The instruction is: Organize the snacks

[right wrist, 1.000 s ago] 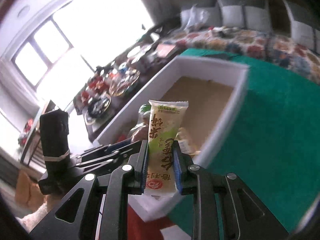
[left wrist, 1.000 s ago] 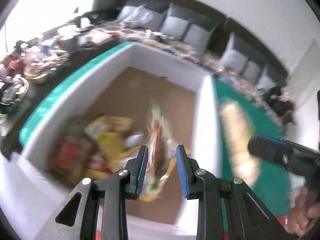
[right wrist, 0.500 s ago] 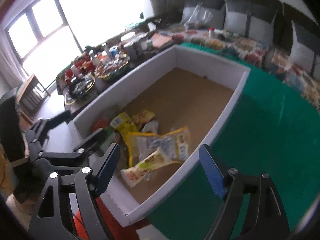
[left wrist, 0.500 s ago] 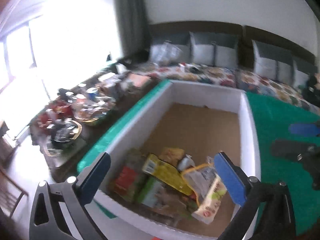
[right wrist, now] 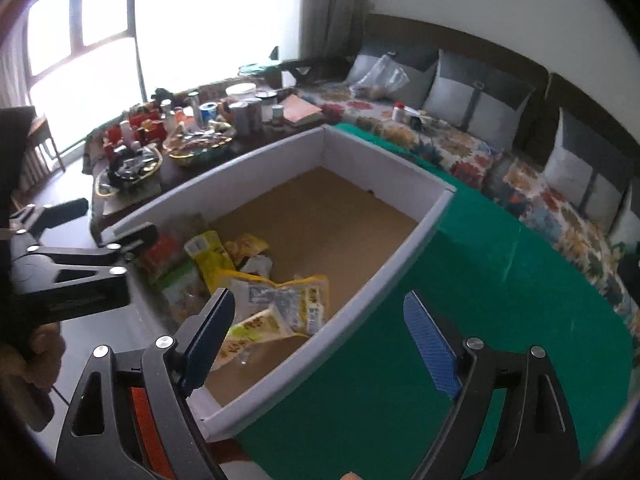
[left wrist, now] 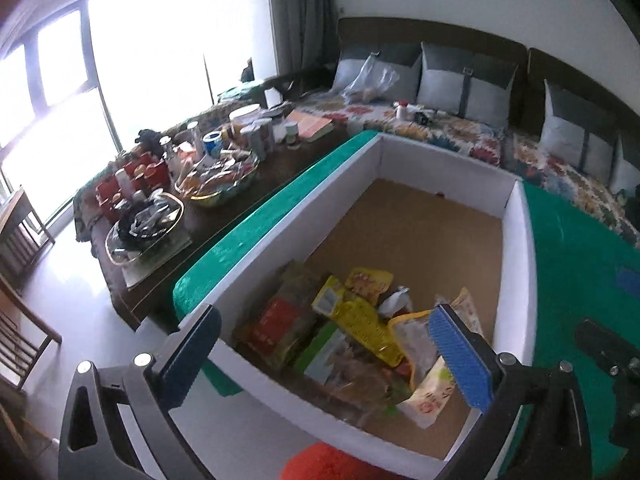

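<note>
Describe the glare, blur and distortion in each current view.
Left wrist view: window blown out white, sofa curved by fisheye, box sharp. Right wrist view: window also overexposed, dark corners, snacks in focus, no motion blur.

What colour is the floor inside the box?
Brown, like cardboard; the box floor shows best in the left wrist view.

both tongs [left wrist: 332,356] opened, snack packets [right wrist: 256,324] dropped into box [right wrist: 416,236]

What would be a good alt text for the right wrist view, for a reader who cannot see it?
The open right gripper hovers over the near edge of a white cardboard box on a green cloth. Colourful snack packets lie piled at the box's near end. The left gripper is at the left, and a cluttered dark table stands behind.
</note>
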A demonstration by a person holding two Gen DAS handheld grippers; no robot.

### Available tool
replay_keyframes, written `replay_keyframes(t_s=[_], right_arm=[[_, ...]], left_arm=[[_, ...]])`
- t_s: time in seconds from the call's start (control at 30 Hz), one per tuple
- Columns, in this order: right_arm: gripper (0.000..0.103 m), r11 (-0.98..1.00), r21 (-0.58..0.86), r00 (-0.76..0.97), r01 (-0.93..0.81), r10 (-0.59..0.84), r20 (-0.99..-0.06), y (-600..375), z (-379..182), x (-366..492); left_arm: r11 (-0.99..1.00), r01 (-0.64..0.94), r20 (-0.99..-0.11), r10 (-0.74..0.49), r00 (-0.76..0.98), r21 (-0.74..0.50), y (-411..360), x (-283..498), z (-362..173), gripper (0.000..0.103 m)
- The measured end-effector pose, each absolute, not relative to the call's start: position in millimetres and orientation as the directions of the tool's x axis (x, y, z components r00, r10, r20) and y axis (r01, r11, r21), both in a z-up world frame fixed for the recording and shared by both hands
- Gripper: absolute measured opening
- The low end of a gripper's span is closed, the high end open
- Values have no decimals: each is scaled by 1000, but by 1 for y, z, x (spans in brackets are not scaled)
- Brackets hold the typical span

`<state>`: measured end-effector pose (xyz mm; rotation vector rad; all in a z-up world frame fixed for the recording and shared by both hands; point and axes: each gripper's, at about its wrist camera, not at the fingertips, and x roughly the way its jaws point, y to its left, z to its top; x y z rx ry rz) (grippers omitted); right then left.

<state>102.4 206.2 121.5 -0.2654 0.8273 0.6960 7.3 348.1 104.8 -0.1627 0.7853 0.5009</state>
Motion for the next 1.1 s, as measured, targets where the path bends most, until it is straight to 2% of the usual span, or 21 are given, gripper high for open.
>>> replay_keyframes(t_s=[0.13, 0.3, 1.1], right_arm=[[89, 761, 104, 439, -641, 475, -763, 208, 119, 107], [89, 766, 106, 424, -634, 460, -780, 215, 114, 109], [89, 760, 148, 371, -633, 465, -804, 230, 112, 102]], left_arm=[[867, -498, -731, 356, 581, 26, 354, 3, 98, 103], [849, -527, -753, 367, 547, 31, 363, 4, 93, 103], [864, -500, -733, 377, 566, 59, 348, -8, 112, 103]])
